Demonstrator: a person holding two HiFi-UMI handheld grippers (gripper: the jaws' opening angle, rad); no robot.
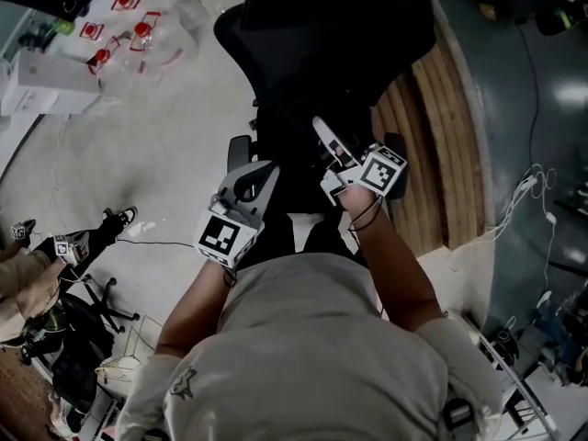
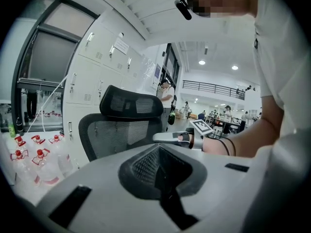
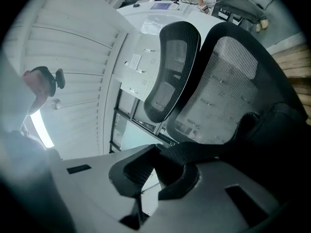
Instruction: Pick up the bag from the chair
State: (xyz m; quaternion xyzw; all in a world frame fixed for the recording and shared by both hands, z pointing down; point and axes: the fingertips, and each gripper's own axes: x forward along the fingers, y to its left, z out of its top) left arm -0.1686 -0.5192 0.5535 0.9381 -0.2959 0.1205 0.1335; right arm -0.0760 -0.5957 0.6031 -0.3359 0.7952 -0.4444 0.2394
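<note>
A black mesh office chair (image 1: 340, 26) stands in front of me, its backrest (image 3: 228, 81) and headrest (image 3: 172, 67) filling the right gripper view. The black bag (image 3: 279, 140) lies dark against the chair seat (image 1: 294, 168), and I cannot trace its outline in the head view. My right gripper (image 3: 160, 166) is shut on the bag's black webbing strap (image 3: 204, 149), which runs from the jaws to the bag. It reaches over the seat in the head view (image 1: 323, 134). My left gripper (image 1: 257, 175) hovers beside it, jaws together with nothing between them (image 2: 160, 152).
Several clear bottles with red caps (image 1: 138, 30) stand at the far left (image 2: 29, 154). A wooden platform (image 1: 441, 127) lies right of the chair, with cables (image 1: 524, 200) on the grey floor. Another black chair base (image 1: 92, 301) is at my left. White lockers (image 2: 92, 76) stand behind the chair.
</note>
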